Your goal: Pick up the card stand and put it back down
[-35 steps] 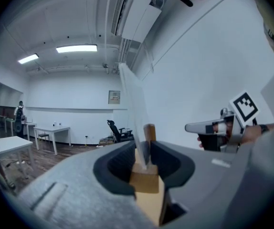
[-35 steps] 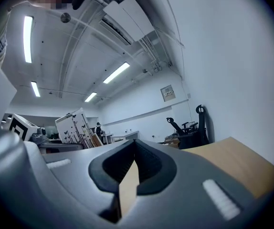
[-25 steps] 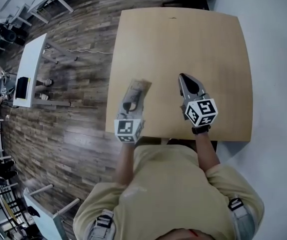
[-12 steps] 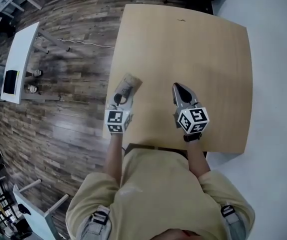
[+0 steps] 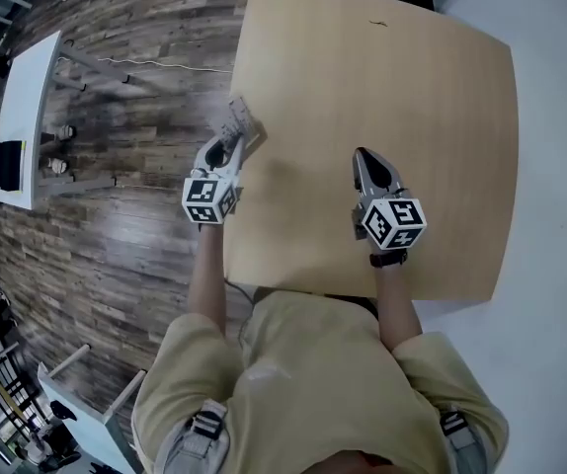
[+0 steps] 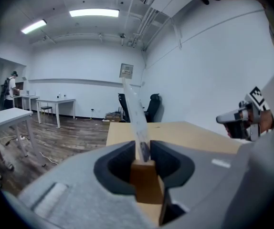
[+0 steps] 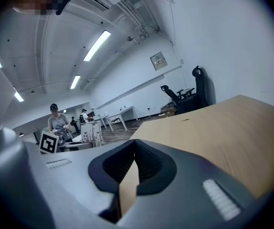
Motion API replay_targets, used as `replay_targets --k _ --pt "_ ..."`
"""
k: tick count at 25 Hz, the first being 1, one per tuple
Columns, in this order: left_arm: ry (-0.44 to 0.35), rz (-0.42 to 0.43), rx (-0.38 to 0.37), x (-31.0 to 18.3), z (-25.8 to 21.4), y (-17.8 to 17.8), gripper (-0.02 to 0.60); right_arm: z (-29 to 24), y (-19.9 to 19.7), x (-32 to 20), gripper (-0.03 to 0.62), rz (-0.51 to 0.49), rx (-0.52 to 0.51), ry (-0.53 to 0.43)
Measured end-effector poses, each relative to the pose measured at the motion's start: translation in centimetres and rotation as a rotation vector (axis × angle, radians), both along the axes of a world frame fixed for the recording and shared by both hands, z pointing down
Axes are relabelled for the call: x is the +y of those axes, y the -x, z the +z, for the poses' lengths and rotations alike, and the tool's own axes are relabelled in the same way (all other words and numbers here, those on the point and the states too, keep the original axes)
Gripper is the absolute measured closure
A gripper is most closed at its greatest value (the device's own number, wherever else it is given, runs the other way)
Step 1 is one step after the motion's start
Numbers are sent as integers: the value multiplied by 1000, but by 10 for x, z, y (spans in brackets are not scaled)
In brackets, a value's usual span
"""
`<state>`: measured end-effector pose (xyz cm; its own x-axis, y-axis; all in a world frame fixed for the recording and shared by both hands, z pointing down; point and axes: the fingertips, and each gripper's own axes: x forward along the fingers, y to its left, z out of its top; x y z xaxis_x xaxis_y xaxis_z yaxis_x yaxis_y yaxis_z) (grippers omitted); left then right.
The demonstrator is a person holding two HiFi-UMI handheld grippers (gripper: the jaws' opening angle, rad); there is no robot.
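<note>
The card stand (image 6: 145,179), a small wooden block with a clear upright sheet (image 6: 136,116) slotted in it, sits between the jaws of my left gripper (image 6: 144,152). The jaws are closing, and the pads press on the block. In the head view the left gripper (image 5: 230,146) holds the card stand (image 5: 240,119) at the left edge of the tan table (image 5: 402,77), partly over the floor. My right gripper (image 5: 367,158) hovers over the table's near middle. Its jaws (image 7: 134,146) are shut with nothing between them.
Wooden floor (image 5: 116,225) runs along the table's left side, with a white desk (image 5: 25,117) further left. Office chairs (image 6: 152,106) stand beyond the table's far end. People stand at desks in the background of the right gripper view (image 7: 58,123).
My left gripper has carried the card stand leftward and away from me, from inside the table's near left part out to its left edge. The right gripper has barely moved.
</note>
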<state>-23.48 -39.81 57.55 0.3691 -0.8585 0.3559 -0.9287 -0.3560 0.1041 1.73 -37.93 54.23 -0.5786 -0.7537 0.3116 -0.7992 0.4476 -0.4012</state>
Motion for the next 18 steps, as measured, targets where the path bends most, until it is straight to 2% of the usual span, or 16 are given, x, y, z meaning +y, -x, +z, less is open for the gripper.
replay_targets --k 4,8,18 --pt "-14 9 -35 -52 17 26 483 32 5 -24 588 44 12 52" --pt "-37 70 -54 -105 31 38 483 58 13 -56 588 93 3 81" --pt "-148 296 -51 -210 65 12 485 91 67 -91 588 22 0 66"
